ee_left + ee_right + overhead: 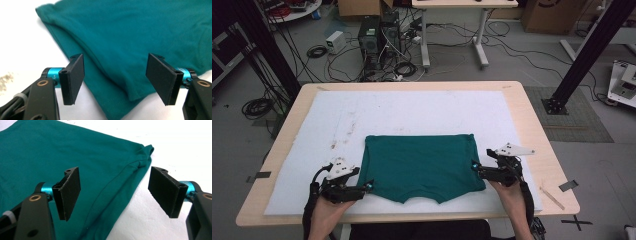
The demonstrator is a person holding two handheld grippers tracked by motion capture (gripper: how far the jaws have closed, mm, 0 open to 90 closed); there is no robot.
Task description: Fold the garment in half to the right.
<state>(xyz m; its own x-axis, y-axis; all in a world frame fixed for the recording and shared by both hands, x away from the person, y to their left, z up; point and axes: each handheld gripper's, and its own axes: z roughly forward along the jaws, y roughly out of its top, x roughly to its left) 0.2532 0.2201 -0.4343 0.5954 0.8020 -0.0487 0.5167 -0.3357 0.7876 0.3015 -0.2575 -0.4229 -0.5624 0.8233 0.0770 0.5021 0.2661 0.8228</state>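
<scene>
Shirt [422,165], dark green, lies folded flat on the white mat [412,112] that covers the wooden table [532,115], nearer your edge than the far one. Neckline notch sits at the near hem, facing you.

Your left gripper [368,187] rests at the shirt's near left corner, tip touching or just beside the cloth edge; the high view cannot settle which. In the left gripper view [115,78] the jaws stand wide apart with nothing between the pads. One finger [73,78] is over bare mat at the cloth's border, the other finger [162,77] is over the green fabric, so the shirt's side hem and corner run through the gap.

Your right gripper [475,167] sits at the shirt's right edge, a little farther from you than the left one. In the right gripper view [115,195] the jaws are likewise spread wide, holding nothing. One finger [70,192] hovers over the cloth, the other finger [166,191] over white mat, with the seamed edge lying between them. Whether either pad touches the fabric cannot be told.
</scene>
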